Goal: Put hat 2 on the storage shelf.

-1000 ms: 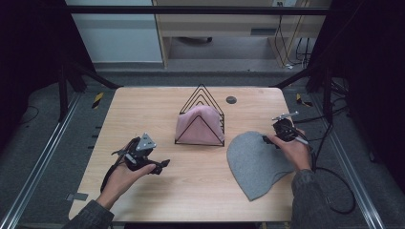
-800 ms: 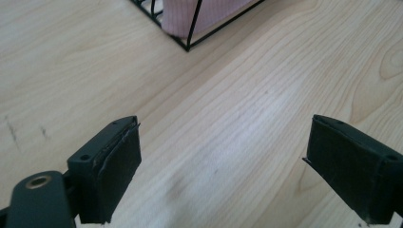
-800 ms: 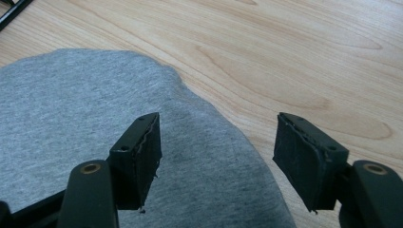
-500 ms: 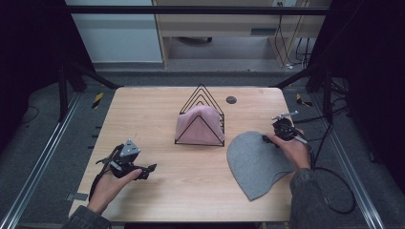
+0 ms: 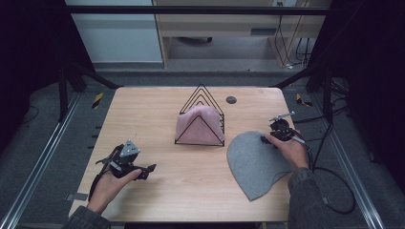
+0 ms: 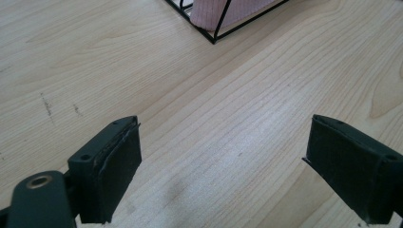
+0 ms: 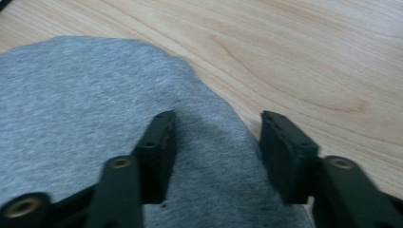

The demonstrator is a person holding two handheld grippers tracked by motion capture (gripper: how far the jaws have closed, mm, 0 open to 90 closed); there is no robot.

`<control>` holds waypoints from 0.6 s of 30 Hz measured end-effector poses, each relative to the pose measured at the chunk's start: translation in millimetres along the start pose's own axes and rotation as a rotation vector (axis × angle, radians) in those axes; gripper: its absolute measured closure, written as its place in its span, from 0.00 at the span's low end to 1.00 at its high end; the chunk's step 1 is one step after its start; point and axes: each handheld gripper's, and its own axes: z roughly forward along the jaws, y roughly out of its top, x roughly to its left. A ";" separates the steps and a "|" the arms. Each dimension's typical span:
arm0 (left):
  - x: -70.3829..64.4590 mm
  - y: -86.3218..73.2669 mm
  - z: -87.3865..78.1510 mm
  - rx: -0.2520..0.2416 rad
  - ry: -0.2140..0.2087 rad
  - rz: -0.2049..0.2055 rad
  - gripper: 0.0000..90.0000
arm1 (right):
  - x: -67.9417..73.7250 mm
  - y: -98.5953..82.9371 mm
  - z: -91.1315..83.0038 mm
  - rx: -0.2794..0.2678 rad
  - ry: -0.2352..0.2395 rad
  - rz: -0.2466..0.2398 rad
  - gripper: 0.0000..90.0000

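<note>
- Pale wooden table (image 5: 191, 186): flat grey knitted beanie (image 5: 253, 162) lies beside black wire rack (image 5: 200, 117).
- Right gripper (image 7: 216, 142): jaws part-open astride the beanie's edge, nothing clamped; a full fold should be gathered before closing.
- Left gripper (image 6: 223, 161): wide open, empty.

A: Where is there room on the desk (image 5: 157, 109)?

B: The whole left side is bare wood, and so is the front middle. A gripper could slide there.

A: What is in the way?

B: The wire rack (image 5: 200, 117) stands in the middle with a pink cloth (image 5: 198, 126) in it. The grey hat (image 5: 255, 162) lies flat at the right. A small dark disc (image 5: 231, 99) sits behind the rack.
</note>
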 end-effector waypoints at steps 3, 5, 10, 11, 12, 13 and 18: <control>0.5 -0.3 0.3 0.002 0.004 0.000 0.12 | 2.1 -0.8 -2.1 0.001 0.028 -0.010 0.74; 0.9 -0.5 0.4 0.004 0.006 0.001 0.12 | 3.6 -0.8 -2.5 0.001 0.043 -0.022 0.83; 1.3 -1.0 1.3 0.006 0.005 -0.002 0.12 | 8.7 -0.6 -5.5 0.009 0.061 -0.044 0.94; 1.3 -1.0 1.3 0.006 0.005 -0.002 0.12 | 9.8 -0.6 -7.4 0.004 0.063 -0.048 0.94; 1.2 -1.4 2.1 0.006 -0.004 -0.002 0.12 | 11.4 -0.6 -9.9 -0.003 0.066 -0.054 0.94; 1.2 -1.4 2.1 0.006 -0.004 -0.002 0.12 | 11.4 -0.6 -9.9 -0.003 0.066 -0.054 0.94; 2.7 -2.6 3.5 0.002 -0.027 -0.007 0.12 | 27.5 -0.3 -37.4 -0.049 0.079 -0.103 0.95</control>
